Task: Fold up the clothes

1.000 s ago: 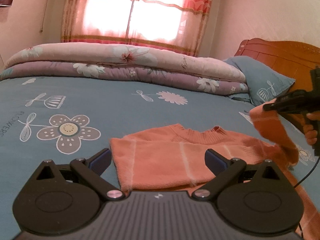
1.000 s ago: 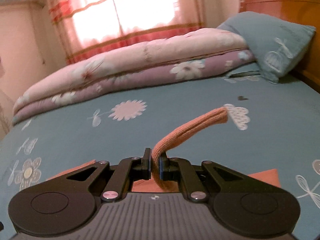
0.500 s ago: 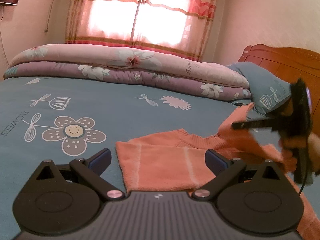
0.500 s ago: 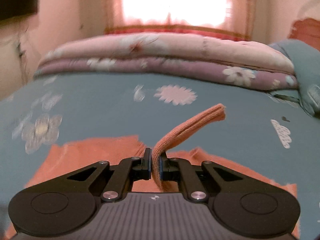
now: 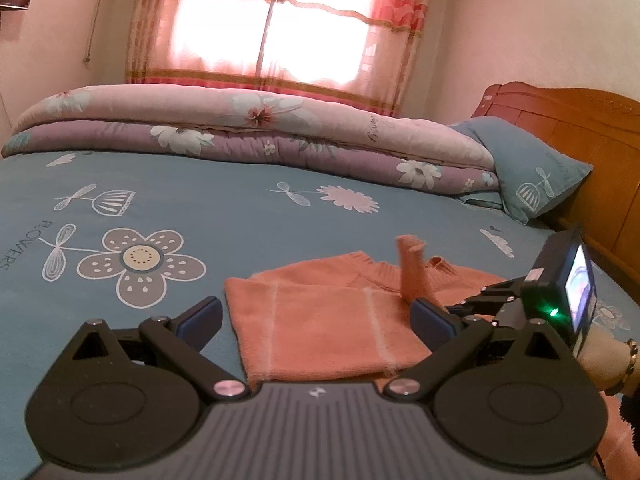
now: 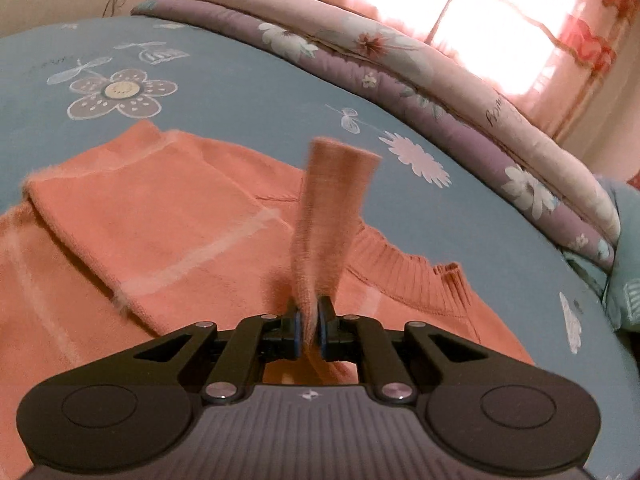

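Your right tongs (image 6: 308,322) are pinched tight on the sleeve (image 6: 334,200) of the orange sweater (image 6: 168,224), with the cuff end standing up beyond the tips; your left tongs (image 5: 316,316) stand wide apart and hold nothing, poised low over the near part of the garment. The sweater lies on the blue flowered bed (image 5: 240,208), its far side already folded across the body, its ribbed collar (image 6: 404,276) towards the rolled quilt (image 5: 260,136) and the pillow (image 5: 532,172).

Judge the knit as light, soft and limp; it will not hold a shape by itself, so the sleeve sags and drags whatever cloth hangs below your grip; the fuzzy surface likely clings to itself and to the sheet, so it should stay where you lay it but may bunch if you slide it. Nothing here is fragile; the risk is only a crooked fold or a snagged stitch.

Take hold near edges and seams: the ribbed cuff, the collar band and the hem are the firmest parts and give the tongs something to bite; a pinch in the middle of the panel would gather a tent of loose cloth. For the next fold, your free left tongs would do best on the near hem corner.
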`<state>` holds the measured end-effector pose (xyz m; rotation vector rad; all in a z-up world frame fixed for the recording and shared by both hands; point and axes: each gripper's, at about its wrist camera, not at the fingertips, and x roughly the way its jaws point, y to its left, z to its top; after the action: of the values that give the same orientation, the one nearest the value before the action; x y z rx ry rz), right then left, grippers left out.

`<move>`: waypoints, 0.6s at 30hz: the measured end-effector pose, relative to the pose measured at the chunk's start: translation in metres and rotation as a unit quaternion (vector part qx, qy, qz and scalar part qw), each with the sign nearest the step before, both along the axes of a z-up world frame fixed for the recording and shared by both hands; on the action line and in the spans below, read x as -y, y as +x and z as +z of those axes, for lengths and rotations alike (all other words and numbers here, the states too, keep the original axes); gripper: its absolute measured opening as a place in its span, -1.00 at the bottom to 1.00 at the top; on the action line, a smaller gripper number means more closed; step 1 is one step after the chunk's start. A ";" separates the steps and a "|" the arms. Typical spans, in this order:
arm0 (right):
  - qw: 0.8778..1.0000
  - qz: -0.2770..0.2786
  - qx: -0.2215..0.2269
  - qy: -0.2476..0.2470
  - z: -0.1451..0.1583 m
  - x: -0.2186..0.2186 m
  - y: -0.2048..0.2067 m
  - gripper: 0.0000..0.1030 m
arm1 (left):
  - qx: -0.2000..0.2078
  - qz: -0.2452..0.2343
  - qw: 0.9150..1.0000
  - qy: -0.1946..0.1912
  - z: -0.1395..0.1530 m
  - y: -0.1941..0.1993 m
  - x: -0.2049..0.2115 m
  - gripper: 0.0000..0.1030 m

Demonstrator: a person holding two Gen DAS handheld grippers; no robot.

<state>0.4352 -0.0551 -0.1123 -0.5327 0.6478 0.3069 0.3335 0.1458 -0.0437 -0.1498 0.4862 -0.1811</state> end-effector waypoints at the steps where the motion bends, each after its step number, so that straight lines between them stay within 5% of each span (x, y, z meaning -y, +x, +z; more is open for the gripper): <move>1: 1.000 0.004 0.004 -0.007 -0.001 -0.002 0.000 -0.79 | -0.001 0.000 1.000 0.001 0.000 0.000 0.000 0.94; 5: 0.999 0.019 0.006 -0.030 -0.008 -0.004 -0.005 -0.76 | -0.003 0.003 1.000 0.001 -0.001 0.000 0.000 0.94; 10: 1.000 0.005 -0.002 -0.031 -0.005 -0.003 -0.011 -0.27 | -0.005 0.002 1.000 0.004 -0.003 0.001 0.001 0.94; 12: 1.000 0.006 -0.002 -0.011 0.006 0.003 -0.026 0.23 | -0.007 0.001 1.000 0.007 -0.004 0.002 0.003 0.94; 13: 1.000 0.011 0.007 -0.001 0.012 0.008 -0.038 0.33 | -0.008 0.000 1.000 0.009 -0.005 0.002 0.004 0.94; 18: 0.999 -0.018 0.028 0.033 0.035 0.057 -0.095 0.43 | -0.013 -0.007 1.000 0.022 -0.009 0.003 0.014 0.94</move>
<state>0.3402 -0.1124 -0.0771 -0.4650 0.5900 0.2773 0.3367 0.1321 -0.0528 -0.1056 0.5160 -0.1816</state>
